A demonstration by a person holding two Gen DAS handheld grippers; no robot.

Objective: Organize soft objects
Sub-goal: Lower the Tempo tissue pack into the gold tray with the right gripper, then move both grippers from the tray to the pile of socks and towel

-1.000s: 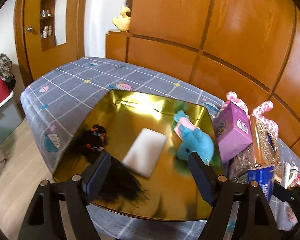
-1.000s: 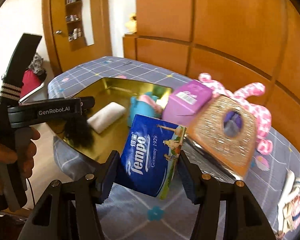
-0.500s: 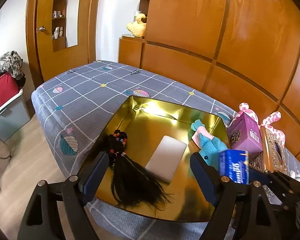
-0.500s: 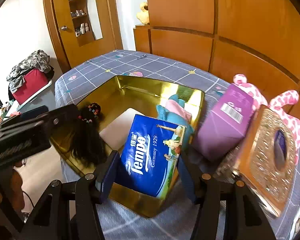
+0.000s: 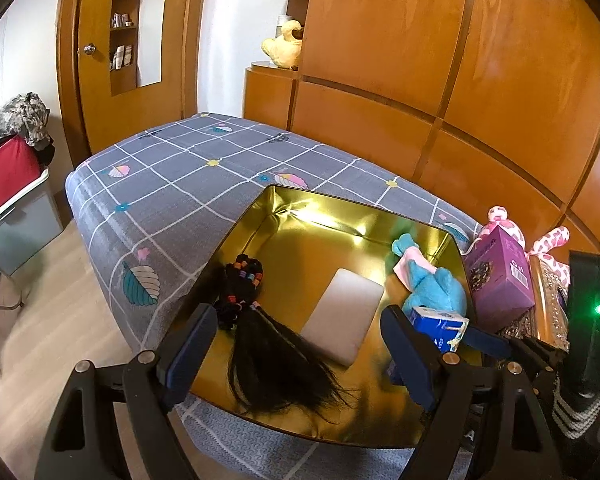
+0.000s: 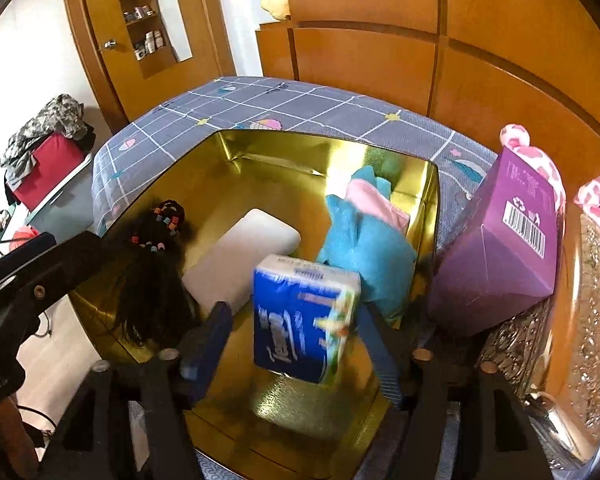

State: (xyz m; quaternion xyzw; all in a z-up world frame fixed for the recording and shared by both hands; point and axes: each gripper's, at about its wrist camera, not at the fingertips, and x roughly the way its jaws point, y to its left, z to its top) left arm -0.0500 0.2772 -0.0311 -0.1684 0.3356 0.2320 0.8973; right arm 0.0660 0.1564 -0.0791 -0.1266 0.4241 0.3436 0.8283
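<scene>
I see a bright, warm-lit room; glare flares off the gold tray (image 5: pixel 300 216) (fisheye bends every edge), and the blue tissue pack (image 6: pixel 304 320) smears with motion blur.

Gold tray (image 5: pixel 300 216) holds black wig (image 5: pixel 276 356), white pad (image 5: pixel 344 316), blue plush (image 5: pixel 436 288).
</scene>
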